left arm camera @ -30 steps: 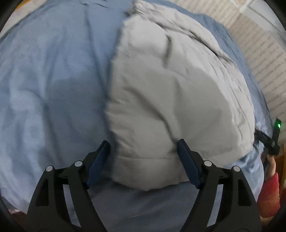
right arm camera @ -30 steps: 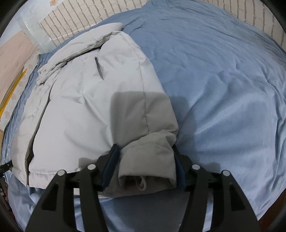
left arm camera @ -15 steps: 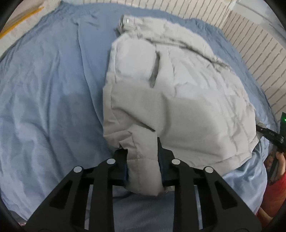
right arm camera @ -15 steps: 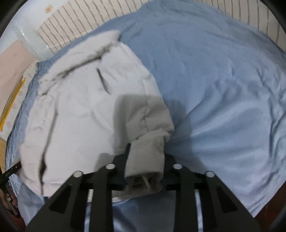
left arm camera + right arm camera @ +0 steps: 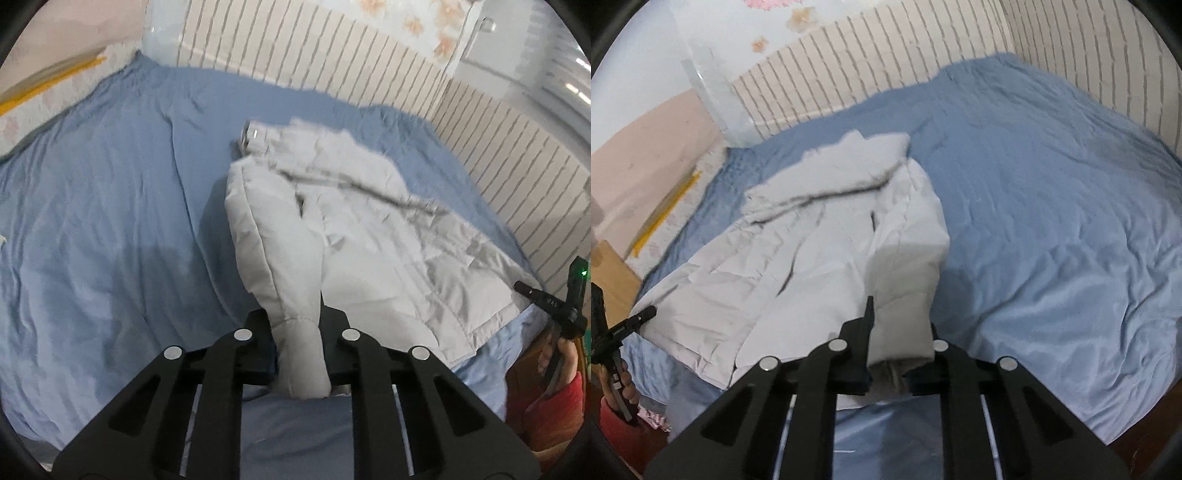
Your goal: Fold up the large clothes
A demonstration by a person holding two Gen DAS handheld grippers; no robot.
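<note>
1. Bed [image 5: 92,229]: covered by a creased blue sheet [image 5: 1052,221] that fills most of both wrist views.
2. Wall [image 5: 314,48]: cream with a brick-line pattern, running behind the head of the bed and along its far side; a pale floral panel sits above it in the left wrist view.
3. Yellow-edged strip [image 5: 55,74]: lies along the bed's edge at the upper left of the left wrist view; the same strip shows at mid left in the right wrist view.
4. Jacket [image 5: 388,229]: light grey, padded, spread on the sheet with its collar toward the wall and its hem toward the near edge of the bed. Both sleeves are raised off the body panel.
5. Left claw [image 5: 297,332]: pressed together on a bunched jacket sleeve [image 5: 288,280]; the sleeve rises from the shoulder and passes between the fingers, its cuff hanging below them.
6. Right claw [image 5: 899,347]: pinching the other sleeve [image 5: 905,280] near the cuff; the cuff's open end shows between the fingers.
</note>
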